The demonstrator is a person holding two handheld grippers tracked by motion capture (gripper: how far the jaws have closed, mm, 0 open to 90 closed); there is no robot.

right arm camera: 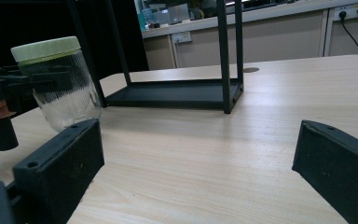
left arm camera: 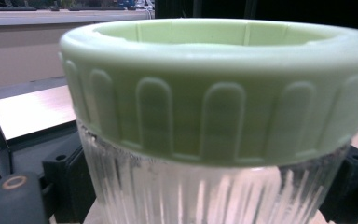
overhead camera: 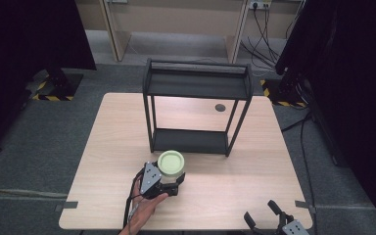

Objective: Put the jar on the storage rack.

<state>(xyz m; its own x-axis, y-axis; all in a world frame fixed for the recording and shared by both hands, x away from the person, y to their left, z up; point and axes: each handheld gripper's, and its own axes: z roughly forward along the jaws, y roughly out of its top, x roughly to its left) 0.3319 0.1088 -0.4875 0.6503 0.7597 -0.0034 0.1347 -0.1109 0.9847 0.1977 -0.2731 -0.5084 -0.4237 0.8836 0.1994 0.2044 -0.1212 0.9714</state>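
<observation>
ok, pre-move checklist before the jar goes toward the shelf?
1. Grip: left gripper is shut on the jar, jaws on the ribbed glass below the lid. ok.
2. Lid seated on the jar: looks level and closed. ok.
3. Jar clear of the table: in the right gripper view it seems lifted and tilted. cannot tell for sure.
4. Lower shelf of the rack free of things. ok.
5. Top shelf free. ok.
6. Right gripper open, at the near table edge, out of the path. ok.
</observation>
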